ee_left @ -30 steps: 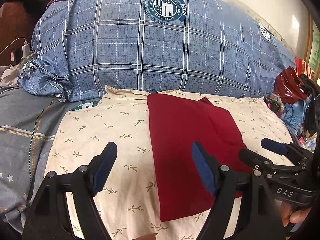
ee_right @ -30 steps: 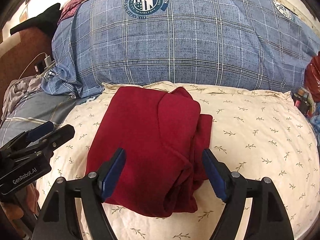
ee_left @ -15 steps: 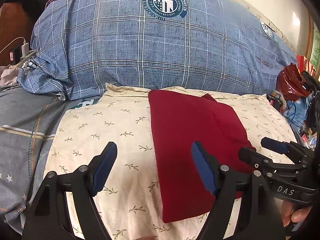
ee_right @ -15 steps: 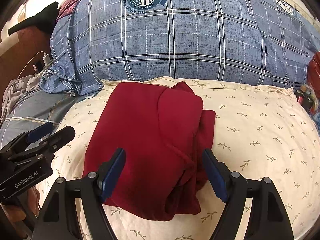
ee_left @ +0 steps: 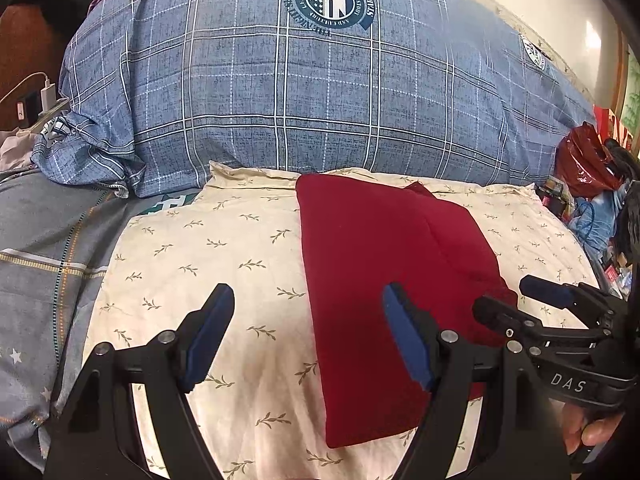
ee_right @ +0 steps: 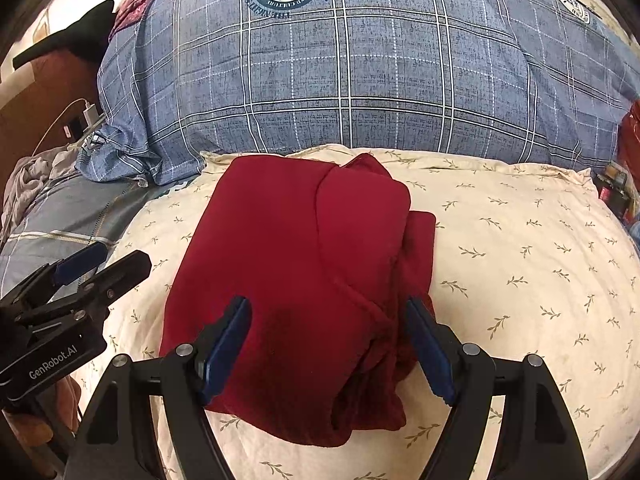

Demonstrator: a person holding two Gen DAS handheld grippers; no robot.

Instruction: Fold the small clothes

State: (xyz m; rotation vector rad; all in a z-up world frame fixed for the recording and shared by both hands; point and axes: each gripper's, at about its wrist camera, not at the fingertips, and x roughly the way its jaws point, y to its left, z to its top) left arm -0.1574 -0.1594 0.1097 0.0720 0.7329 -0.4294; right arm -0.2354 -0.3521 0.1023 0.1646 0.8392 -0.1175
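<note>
Cream leaf-print pillow (ee_right: 520,248) bears folded red garment (ee_right: 304,264), plaid bedding (ee_right: 360,80) behind.

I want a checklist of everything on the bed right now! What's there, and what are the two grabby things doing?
Surface: cream pillow with a leaf print, lying on a grey bedsheet.
Job's things: red garment, folded into a rough rectangle on the pillow; its right side is bunched in layers.
Clutter: red bag and small items at the right edge; crumpled cloth at the left.
Grippers: left gripper open, holding nothing, over the garment's left edge; right gripper open, holding nothing, over the garment's near end.
Cables: white charger and cable at the far left.
Surroundings: big blue plaid pillow behind the cream one.
</note>
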